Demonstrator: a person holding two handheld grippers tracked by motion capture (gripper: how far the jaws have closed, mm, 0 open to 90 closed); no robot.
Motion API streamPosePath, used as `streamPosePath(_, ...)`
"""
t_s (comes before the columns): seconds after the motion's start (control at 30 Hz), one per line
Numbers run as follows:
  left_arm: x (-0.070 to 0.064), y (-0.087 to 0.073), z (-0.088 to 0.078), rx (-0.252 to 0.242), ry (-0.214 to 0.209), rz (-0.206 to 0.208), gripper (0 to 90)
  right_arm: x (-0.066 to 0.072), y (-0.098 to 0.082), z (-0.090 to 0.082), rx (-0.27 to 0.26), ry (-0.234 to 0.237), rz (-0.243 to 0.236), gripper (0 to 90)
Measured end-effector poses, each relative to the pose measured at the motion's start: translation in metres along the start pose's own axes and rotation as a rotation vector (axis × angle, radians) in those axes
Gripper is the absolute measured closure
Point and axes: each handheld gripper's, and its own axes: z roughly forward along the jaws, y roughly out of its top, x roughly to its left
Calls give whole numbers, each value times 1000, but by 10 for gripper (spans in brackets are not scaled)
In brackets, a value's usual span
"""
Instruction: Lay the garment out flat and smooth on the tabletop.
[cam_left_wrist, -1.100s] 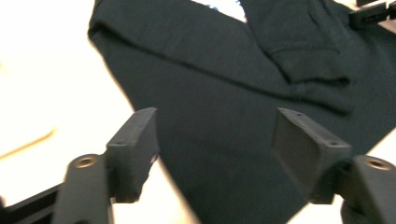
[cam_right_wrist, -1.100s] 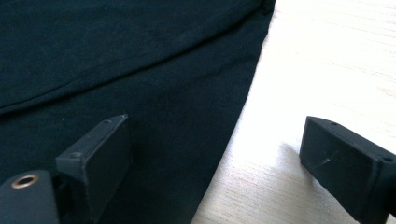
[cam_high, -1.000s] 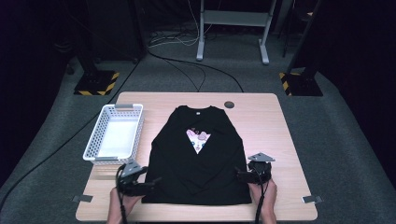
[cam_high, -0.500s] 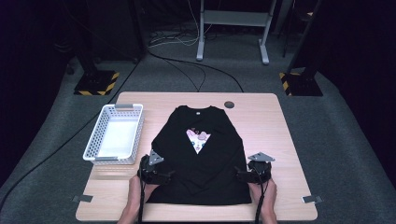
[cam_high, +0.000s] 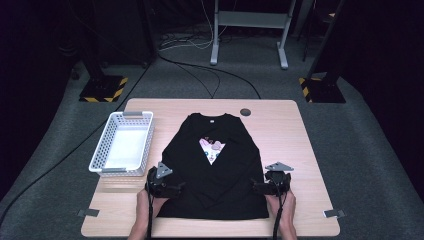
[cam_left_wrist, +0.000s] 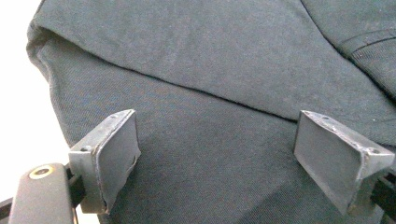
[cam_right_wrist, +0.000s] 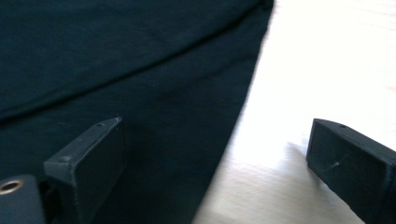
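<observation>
High view, my side of the wooden table (cam_high: 290, 130): a black shirt (cam_high: 210, 185) lies spread flat at the middle, collar toward the far edge, a small pale printed patch (cam_high: 212, 150) on its chest. Both sleeves appear folded in across the body, meeting in a V below the print. A white slotted basket (cam_high: 123, 145) sits to the left of the shirt, near it but apart. A small dark round disc (cam_high: 245, 112) is on the table just beyond the shirt's right shoulder.

My left claw (cam_high: 172, 189) is at the shirt's lower left edge, my left hand (cam_high: 146, 205) behind it. Left gripper view: my left claw (cam_left_wrist: 217, 154) has its jaws spread wide apart, nothing between them, with black cloth under both. One fold edge of the shirt (cam_left_wrist: 210, 60) runs as a diagonal line beyond the jaws; the bright table (cam_left_wrist: 18, 93) shows at the left.

My right claw (cam_high: 260, 188) is at the shirt's lower right edge, my right hand (cam_high: 286, 205) behind it. Right gripper view: my right claw (cam_right_wrist: 217, 158) is likewise wide open and holds nothing. Its left jaw stands over the shirt (cam_right_wrist: 116, 70), its right jaw over bare table (cam_right_wrist: 327, 70); the shirt's side edge runs between them. Whether the jaws touch cloth or wood I cannot tell.
</observation>
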Motion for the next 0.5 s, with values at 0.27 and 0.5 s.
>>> streamPosePath(0.27, 0, 0, 0, 0, 1, -2, 142, 49, 22, -8, -24, 72, -71, 80)
streamPosePath(0.5, 0, 0, 0, 0, 2, -2, 142, 100, 46, 5, -4, 155, -139, 137)
